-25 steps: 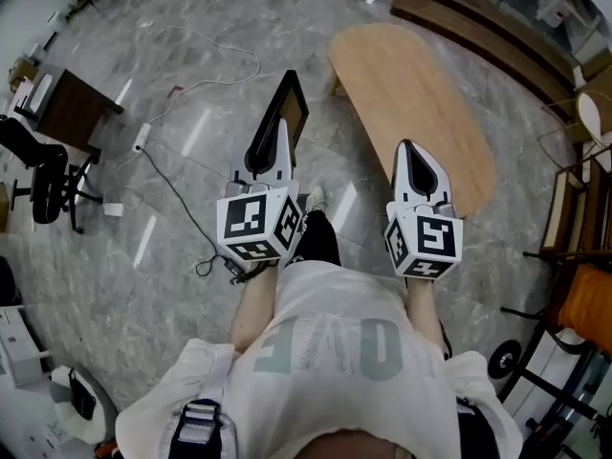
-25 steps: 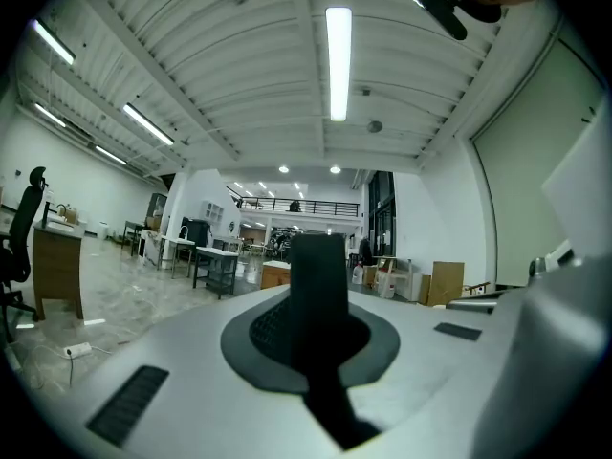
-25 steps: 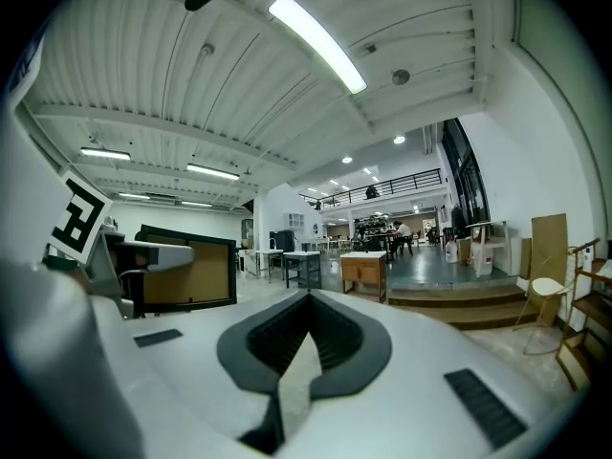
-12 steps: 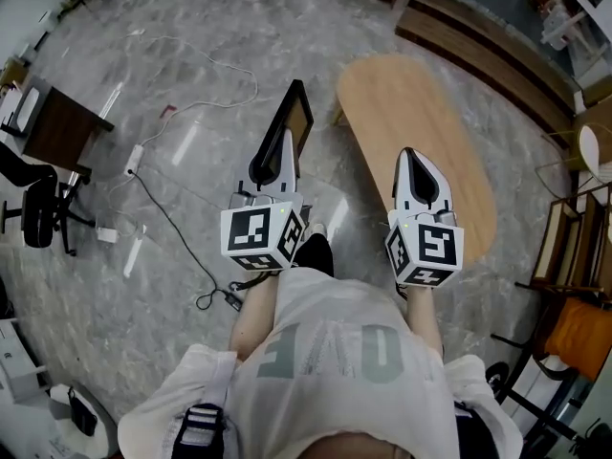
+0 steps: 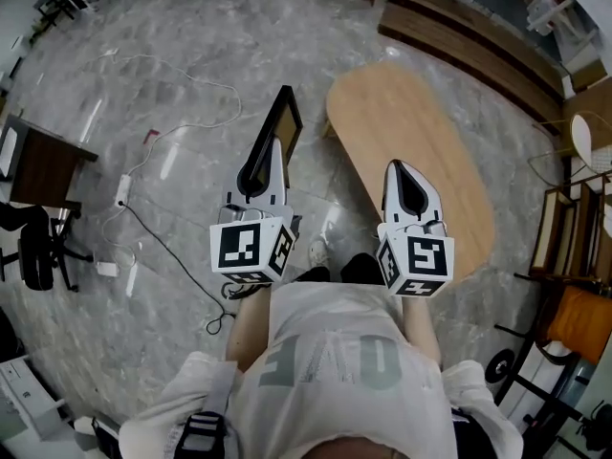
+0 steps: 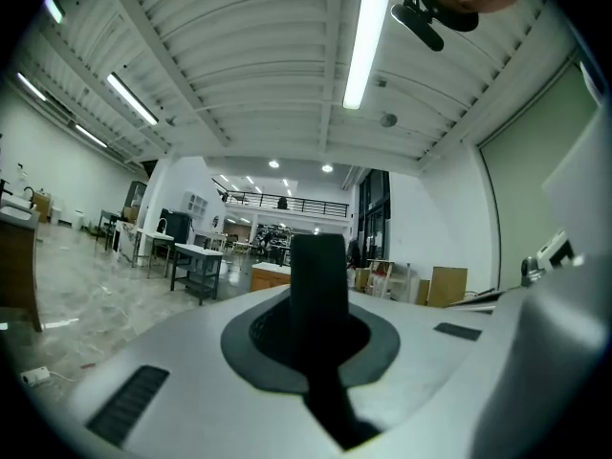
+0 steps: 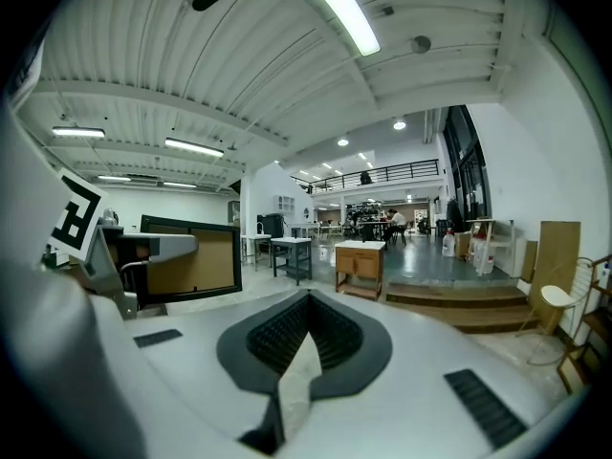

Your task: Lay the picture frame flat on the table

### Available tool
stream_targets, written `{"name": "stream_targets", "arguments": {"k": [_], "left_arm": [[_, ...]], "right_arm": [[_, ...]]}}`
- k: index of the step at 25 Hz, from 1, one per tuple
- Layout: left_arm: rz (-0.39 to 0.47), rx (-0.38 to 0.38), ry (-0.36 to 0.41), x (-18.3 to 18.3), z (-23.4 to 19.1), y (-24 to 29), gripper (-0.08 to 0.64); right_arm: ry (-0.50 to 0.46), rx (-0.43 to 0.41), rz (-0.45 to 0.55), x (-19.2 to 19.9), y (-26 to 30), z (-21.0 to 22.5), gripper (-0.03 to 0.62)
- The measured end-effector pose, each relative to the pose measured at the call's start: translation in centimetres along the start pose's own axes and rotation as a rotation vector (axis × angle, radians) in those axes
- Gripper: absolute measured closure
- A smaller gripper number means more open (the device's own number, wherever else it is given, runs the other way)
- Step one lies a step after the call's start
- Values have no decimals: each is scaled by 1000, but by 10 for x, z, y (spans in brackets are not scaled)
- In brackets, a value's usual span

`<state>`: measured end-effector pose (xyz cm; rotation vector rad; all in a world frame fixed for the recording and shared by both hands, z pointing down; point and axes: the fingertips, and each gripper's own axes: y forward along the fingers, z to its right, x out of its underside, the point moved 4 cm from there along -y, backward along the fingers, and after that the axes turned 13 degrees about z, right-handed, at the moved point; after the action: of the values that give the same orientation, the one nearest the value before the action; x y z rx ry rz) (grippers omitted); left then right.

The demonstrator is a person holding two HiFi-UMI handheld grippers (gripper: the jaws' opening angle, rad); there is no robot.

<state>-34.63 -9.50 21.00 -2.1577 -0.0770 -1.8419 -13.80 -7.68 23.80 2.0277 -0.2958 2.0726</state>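
Note:
The picture frame (image 5: 278,124), black-rimmed with a brown board, stands on edge above the floor, left of the oval wooden table (image 5: 426,151). My left gripper (image 5: 272,147) is shut on its near edge. In the left gripper view that edge shows as a dark upright bar (image 6: 318,273) between the jaws. My right gripper (image 5: 403,168) hovers over the table's near left part, shut and holding nothing. The right gripper view shows the frame (image 7: 194,256) at the left, with its brown face turned to the camera.
A white cable and power strip (image 5: 122,189) trail across the marble floor at the left. A dark desk (image 5: 38,159) and an office chair (image 5: 33,256) stand further left. A long wooden step (image 5: 469,34) runs behind the table. Chairs (image 5: 581,316) crowd the right edge.
The person has stepped a little forward and both grippers sit slightly lower in the view. The frame stays held on edge in the left gripper; the right gripper stays shut.

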Motion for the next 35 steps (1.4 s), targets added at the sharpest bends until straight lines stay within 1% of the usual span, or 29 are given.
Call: {"name": "stream_targets", "arguments": {"k": [4, 8, 11, 14, 20, 23, 30, 35], "left_arm": [[-24, 25, -18, 13, 4, 15, 540], [-20, 56, -74, 15, 19, 30, 540], [5, 73, -56, 8, 35, 43, 540], [22, 82, -53, 4, 50, 52, 540], [29, 98, -45, 3, 77, 67, 540], [31, 100, -34, 4, 82, 72, 540], [19, 109, -27, 10, 86, 84, 540], [0, 147, -3, 13, 97, 92, 540]], "right_arm": [[-5, 23, -10, 4, 9, 9, 586], [-29, 62, -30, 5, 15, 28, 586], [-26, 67, -10, -1, 21, 43, 586], [-29, 47, 14, -8, 27, 52, 586], [-27, 9, 40, -16, 37, 67, 586], [-29, -4, 45, -17, 40, 70, 586], [-20, 18, 45, -15, 44, 84, 586], [-11, 51, 43, -14, 41, 98, 586]]}}
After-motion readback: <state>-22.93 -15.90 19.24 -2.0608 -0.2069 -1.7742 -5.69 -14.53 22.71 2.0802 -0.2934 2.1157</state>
